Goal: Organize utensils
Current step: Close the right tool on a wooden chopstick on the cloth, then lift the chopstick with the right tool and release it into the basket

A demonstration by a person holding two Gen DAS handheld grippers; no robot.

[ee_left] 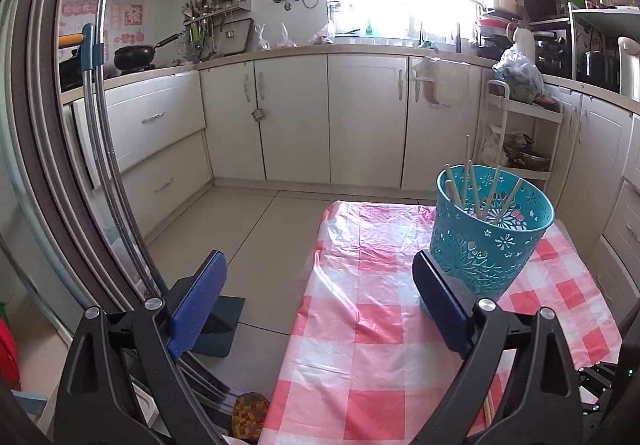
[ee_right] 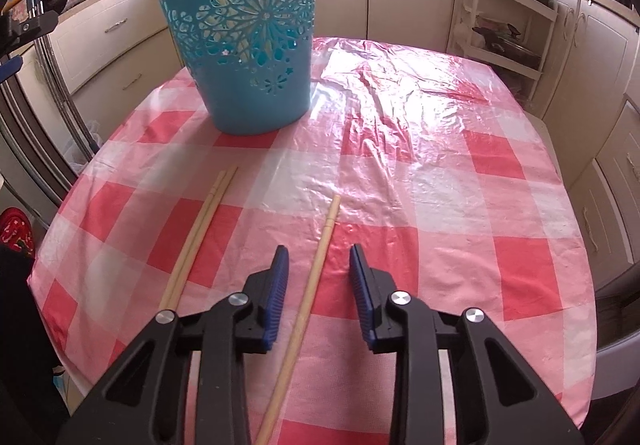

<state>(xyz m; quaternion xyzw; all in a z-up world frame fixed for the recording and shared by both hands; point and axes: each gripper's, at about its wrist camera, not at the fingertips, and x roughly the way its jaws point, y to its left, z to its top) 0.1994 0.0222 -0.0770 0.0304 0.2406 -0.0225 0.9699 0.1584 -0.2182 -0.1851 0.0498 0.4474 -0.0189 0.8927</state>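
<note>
A teal cut-out plastic basket (ee_left: 490,233) stands on the pink-and-white checked tablecloth (ee_left: 360,325) and holds several wooden chopsticks (ee_left: 472,181). My left gripper (ee_left: 320,277) is wide open and empty, its right finger just left of the basket. In the right wrist view the basket (ee_right: 248,45) stands at the far left of the table. A single chopstick (ee_right: 316,269) lies between the open fingers of my right gripper (ee_right: 319,265). A pair of chopsticks (ee_right: 200,233) lies to its left.
The table's left edge (ee_left: 296,305) drops to the tiled floor (ee_left: 240,229). Metal poles (ee_left: 104,149) and a door frame stand at the left. Kitchen cabinets (ee_left: 360,117) and a white trolley (ee_left: 520,141) stand beyond the table.
</note>
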